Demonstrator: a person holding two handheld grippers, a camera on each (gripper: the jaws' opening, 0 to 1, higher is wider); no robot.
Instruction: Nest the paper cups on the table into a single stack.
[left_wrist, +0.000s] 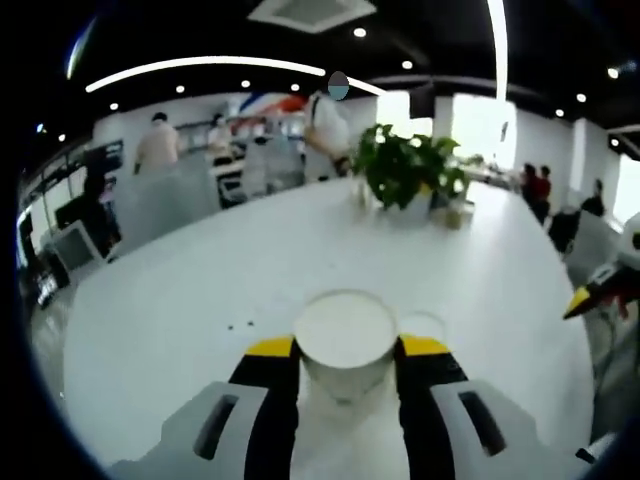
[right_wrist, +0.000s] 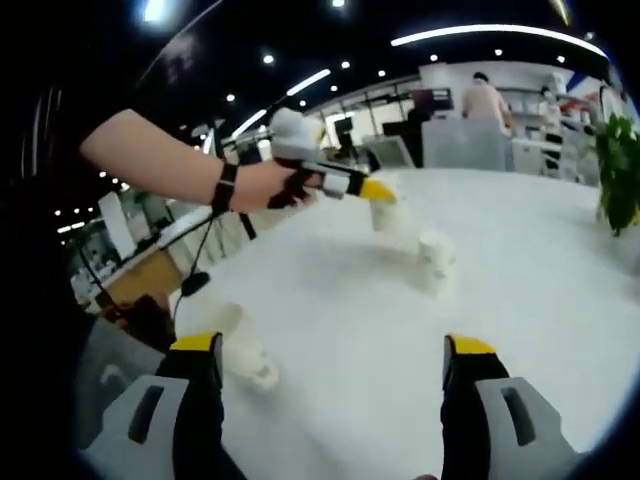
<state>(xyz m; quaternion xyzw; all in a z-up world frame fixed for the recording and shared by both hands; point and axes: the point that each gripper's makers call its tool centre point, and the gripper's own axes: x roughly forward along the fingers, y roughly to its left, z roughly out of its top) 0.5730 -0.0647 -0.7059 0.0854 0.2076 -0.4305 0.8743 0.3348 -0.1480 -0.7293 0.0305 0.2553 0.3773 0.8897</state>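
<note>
White paper cup (left_wrist: 345, 340) is sitting clamped between my left gripper (left_wrist: 347, 352) jaws, which I am carrying over the table (left_wrist: 200, 290) toward an upright cup (right_wrist: 436, 258) mid-table; my right gripper (right_wrist: 332, 352) is hanging empty, jaws spread, near a tipped cup (right_wrist: 238, 345) by the near edge.

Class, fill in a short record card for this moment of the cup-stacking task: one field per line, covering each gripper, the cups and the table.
left gripper: shut on a white paper cup, seen from above
same gripper, seen from the right gripper view: holds its cup above the table
standing cup: upright on the table, below the held cup
lying cups: on their side near the right gripper's left jaw
right gripper: open, holding nothing
table: white
plant: at the far side
</note>
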